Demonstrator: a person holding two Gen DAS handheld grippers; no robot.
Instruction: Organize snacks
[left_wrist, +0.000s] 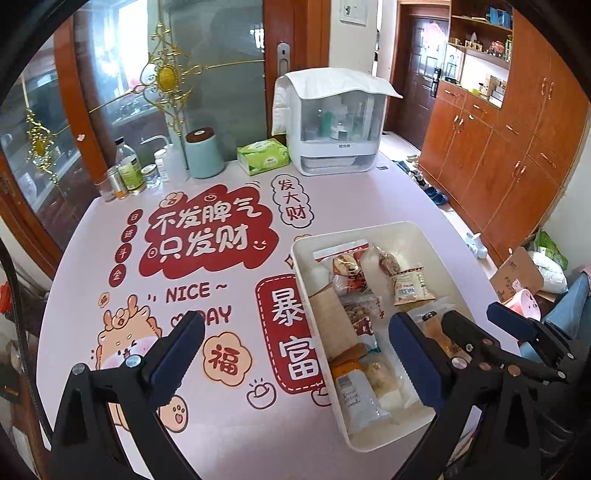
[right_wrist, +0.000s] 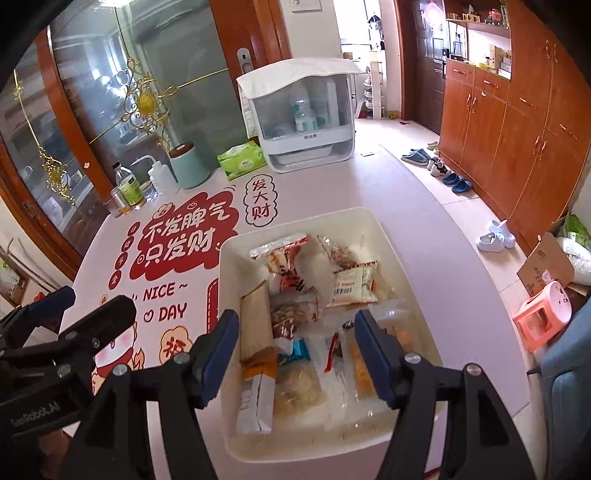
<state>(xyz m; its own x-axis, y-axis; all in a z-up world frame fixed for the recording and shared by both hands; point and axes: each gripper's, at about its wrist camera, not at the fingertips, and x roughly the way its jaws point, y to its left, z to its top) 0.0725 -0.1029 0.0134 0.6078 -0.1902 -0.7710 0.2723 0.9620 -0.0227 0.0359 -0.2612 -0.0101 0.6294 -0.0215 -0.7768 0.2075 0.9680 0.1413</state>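
While packaged snacks (right_wrist: 295, 317) lie heaped in a white bin (right_wrist: 388, 240) on the printed table (left_wrist: 229, 424), the right gripper (right_wrist: 295, 354) is held apart above them, gripping nothing; the left gripper (left_wrist: 295, 354) is spread wide over the bin's edge.

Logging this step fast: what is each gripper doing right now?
Left gripper: open, holding nothing.
Right gripper: open over the snack tray, holding nothing.

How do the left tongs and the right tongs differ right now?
The left tongs gape wider, mostly above the printed tablecloth beside the white bin; the right tongs stand narrower, directly above the bin's snacks. Both are open, empty, with blue pads.
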